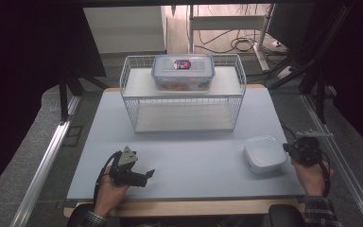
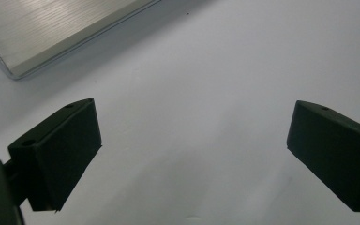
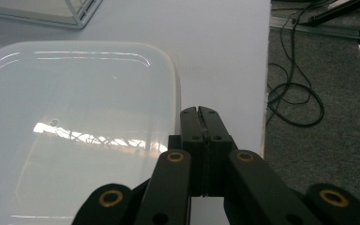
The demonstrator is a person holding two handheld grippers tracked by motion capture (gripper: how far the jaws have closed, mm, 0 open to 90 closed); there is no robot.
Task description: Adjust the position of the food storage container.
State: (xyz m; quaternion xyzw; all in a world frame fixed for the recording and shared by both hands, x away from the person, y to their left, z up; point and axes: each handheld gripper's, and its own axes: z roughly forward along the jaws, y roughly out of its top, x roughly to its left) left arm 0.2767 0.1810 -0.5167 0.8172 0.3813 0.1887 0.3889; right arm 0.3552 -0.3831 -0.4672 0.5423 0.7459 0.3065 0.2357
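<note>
Low over table [image 1: 179,151]: left tongs [image 1: 146,176] spread wide, empty; right tongs [image 3: 200,115] pressed together beside white container [image 1: 264,153].

Pale table [image 1: 179,161] with a white wire rack [image 1: 183,101] and a white container [image 1: 264,153].

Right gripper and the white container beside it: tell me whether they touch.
Cannot tell. In the right gripper view the right gripper, jaws shut, sits at the white container's right edge, hiding any gap; the high view is too coarse.
</note>
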